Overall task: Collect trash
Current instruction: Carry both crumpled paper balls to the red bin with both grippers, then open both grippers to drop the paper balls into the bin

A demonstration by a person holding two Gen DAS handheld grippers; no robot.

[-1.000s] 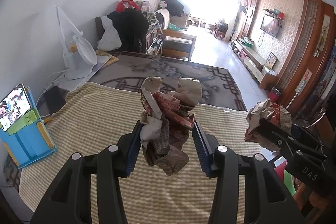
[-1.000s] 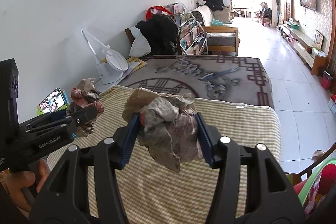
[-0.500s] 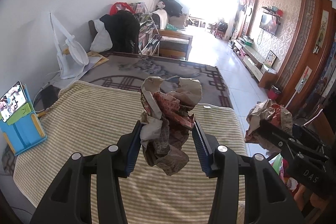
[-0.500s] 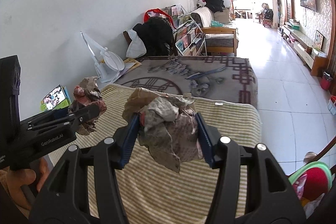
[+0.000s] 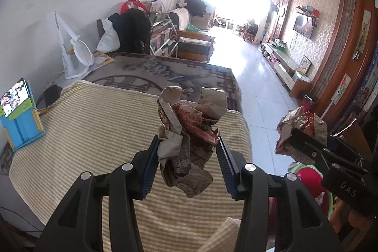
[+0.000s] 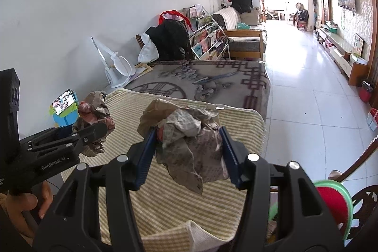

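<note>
Above the striped tabletop, my two hand-held grippers, left and right, each still clamp one crumpled paper wad, both shifted rightward.

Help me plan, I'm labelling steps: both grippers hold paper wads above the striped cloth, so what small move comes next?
Probably carry both rightward toward the red and green bin. The left gripper grips a crumpled wad, the right gripper another wad, both off the striped cloth, which shows no more trash.

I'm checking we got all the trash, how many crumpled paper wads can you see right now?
2. One crumpled paper wad is clamped in the left gripper; the other wad is clamped in the right gripper. None shows on the striped blanket, though the grippers hide part of it.
</note>
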